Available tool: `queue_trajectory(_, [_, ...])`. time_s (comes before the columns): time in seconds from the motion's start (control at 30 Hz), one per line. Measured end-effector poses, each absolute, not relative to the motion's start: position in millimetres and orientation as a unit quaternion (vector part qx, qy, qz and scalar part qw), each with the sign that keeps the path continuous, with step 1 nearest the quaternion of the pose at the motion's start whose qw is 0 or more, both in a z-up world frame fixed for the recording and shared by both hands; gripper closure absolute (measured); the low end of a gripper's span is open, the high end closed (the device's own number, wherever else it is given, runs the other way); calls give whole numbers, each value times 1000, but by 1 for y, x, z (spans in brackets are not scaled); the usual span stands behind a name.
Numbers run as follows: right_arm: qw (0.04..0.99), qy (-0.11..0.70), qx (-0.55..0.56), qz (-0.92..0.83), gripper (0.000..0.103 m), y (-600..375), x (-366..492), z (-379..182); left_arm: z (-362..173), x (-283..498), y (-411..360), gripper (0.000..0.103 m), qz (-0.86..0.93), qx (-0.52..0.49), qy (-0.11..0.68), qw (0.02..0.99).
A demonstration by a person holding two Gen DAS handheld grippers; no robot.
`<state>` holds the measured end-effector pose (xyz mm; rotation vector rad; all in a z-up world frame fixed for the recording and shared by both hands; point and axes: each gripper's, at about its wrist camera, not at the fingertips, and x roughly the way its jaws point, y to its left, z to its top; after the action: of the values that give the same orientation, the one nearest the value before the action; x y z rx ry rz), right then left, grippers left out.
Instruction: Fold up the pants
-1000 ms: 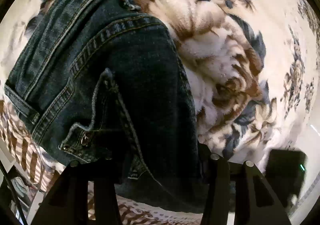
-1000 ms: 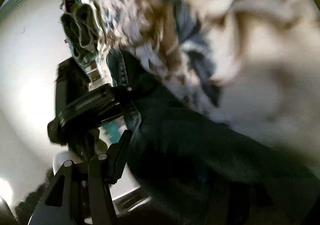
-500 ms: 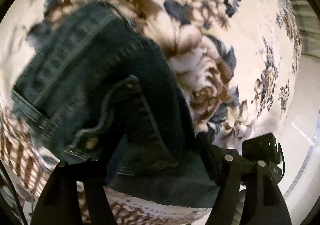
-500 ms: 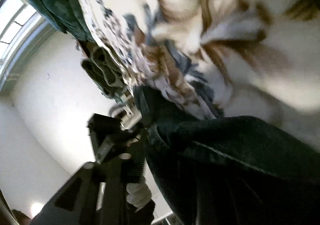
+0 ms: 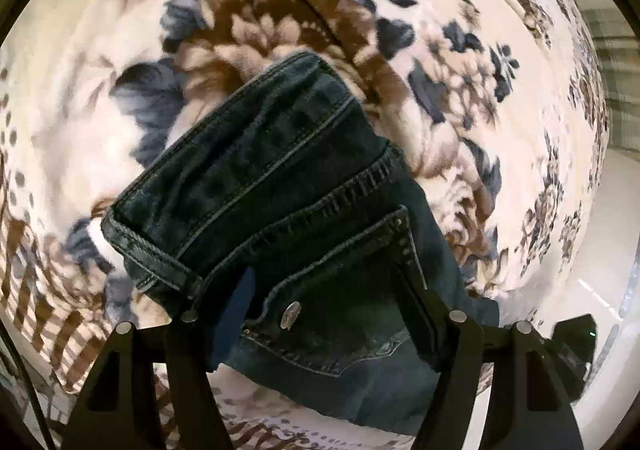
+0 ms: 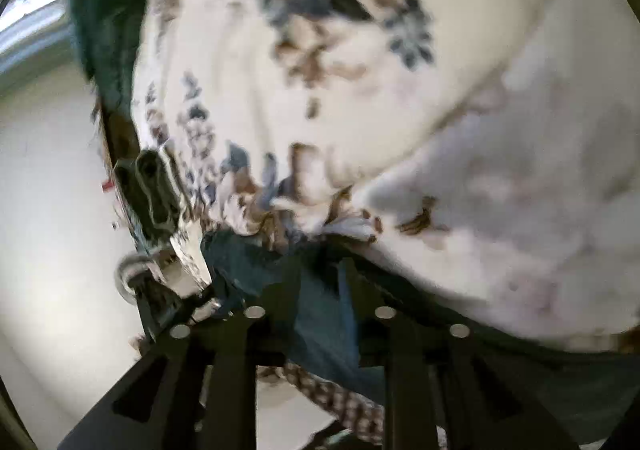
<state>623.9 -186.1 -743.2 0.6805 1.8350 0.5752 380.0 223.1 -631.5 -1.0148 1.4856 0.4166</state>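
Dark blue jeans (image 5: 288, 186) lie folded on a cream floral blanket (image 5: 460, 62), waistband and back pocket facing me. My left gripper (image 5: 316, 314) stands open over the near part of the jeans, its fingers wide apart on either side of the pocket and rivet, holding nothing. In the blurred right wrist view my right gripper (image 6: 320, 282) has its fingers close together with dark denim (image 6: 320, 314) between them at the blanket's edge. The rest of the jeans is hidden there.
The floral blanket (image 6: 400, 110) covers the bed. A dark green cloth (image 6: 104, 22) lies at the far end of the bed. A white wall and window are at the left of the right wrist view. The other gripper (image 5: 576, 338) shows at the lower right of the left wrist view.
The left gripper has let go of the jeans and drawn back, so more blanket shows. The right gripper has swung round and now sits low at the blanket's edge, on denim.
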Motion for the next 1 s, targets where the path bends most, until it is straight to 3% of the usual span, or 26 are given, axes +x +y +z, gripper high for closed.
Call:
queue_trajectory(0.03, [533, 765, 259, 252, 47, -184, 623, -734, -629, 381, 221, 29, 179, -431, 640, 610])
queue_trajectory(0.07, [538, 766, 231, 266, 36, -178, 620, -730, -626, 382, 219, 28, 179, -423, 639, 617])
queue_trajectory(0.13, [529, 776, 182, 290, 38, -158, 611, -732, -625, 387, 214, 20, 175, -408, 637, 630])
queue_trajectory(0.2, [545, 784, 104, 279, 86, -150, 596, -740, -625, 390, 211, 10, 175, -389, 638, 641])
queue_trajectory(0.23, [552, 787, 74, 265, 99, -151, 592, -746, -625, 391, 211, 6, 174, -384, 636, 647])
queue_trajectory(0.4, [574, 792, 81, 193, 99, -165, 599, -759, -617, 392, 212, 5, 173, -345, 634, 670])
queue_trajectory(0.5, [598, 775, 110, 174, 86, -186, 599, -731, -602, 389, 212, 5, 177, -319, 625, 690])
queue_trajectory(0.57, [614, 760, 140, 160, 51, -205, 588, -709, -589, 380, 220, 5, 188, -328, 603, 702])
queue_trajectory(0.63, [634, 736, 191, 144, 38, -215, 573, -690, -586, 371, 229, 5, 195, -346, 594, 700])
queue_trajectory(0.77, [621, 721, 298, 71, 38, -213, 502, -691, -606, 344, 253, 6, 216, -418, 592, 655])
queue_trajectory(0.83, [584, 734, 345, 36, 38, -204, 454, -708, -619, 332, 257, 11, 229, -427, 603, 633])
queue_trajectory(1.0, [510, 742, 432, -46, 38, -206, 372, -761, -661, 309, 254, 11, 235, -473, 618, 583])
